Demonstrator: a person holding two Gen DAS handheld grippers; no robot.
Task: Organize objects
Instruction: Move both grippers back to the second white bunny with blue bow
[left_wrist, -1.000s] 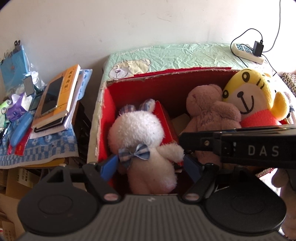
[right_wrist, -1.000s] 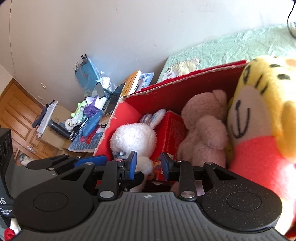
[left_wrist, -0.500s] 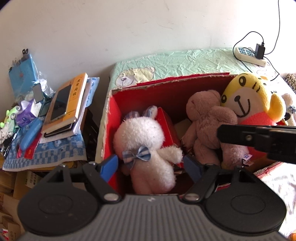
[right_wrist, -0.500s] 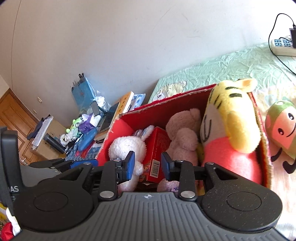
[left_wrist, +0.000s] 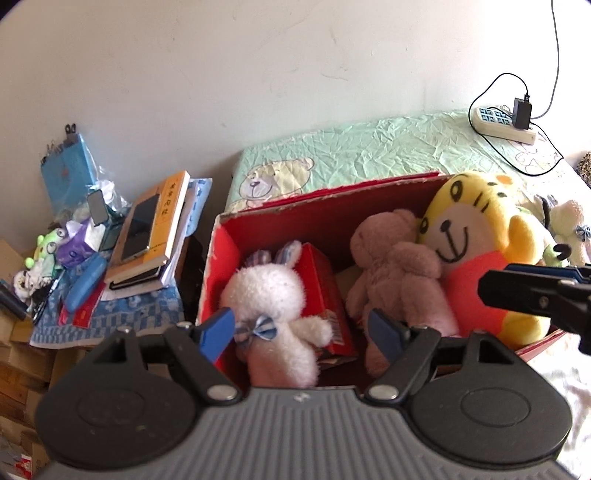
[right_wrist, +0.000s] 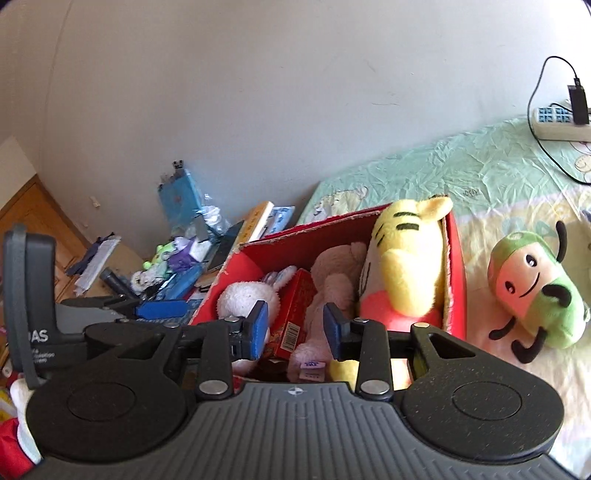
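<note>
- Red cardboard box (left_wrist: 221, 258) stands open-topped on a bed with a pale green sheet (left_wrist: 388, 147), at the sheet's near left corner.
- Box contents, left to right in the left wrist view: white plush rabbit (left_wrist: 273, 295) with a blue striped bow, upright against the left wall; small red carton (left_wrist: 325, 295) just behind and right of it, tilted; pink plush bear (left_wrist: 395, 266) in the middle; yellow tiger plush (left_wrist: 472, 251) in a red shirt at the right end, head above the rim.
- Rabbit touches the carton; bear leans on the tiger.
- Outside the box, on the sheet to its right: green and pink plush (right_wrist: 532, 288), lying tilted, near the box wall but apart from it.
- Left gripper (left_wrist: 299, 328): jaws moderately wide and opening, nothing pressed between the pads; rabbit and carton show in the gap beyond.
- Right gripper (right_wrist: 295, 325): jaws narrow and opening, gripping nothing; carton and bear show beyond the gap.
- Far right on the bed: power strip (left_wrist: 502, 122) with a plugged charger.
- Left of the bed: cluttered side table with stacked books (left_wrist: 147, 236) and a phone on top.
</note>
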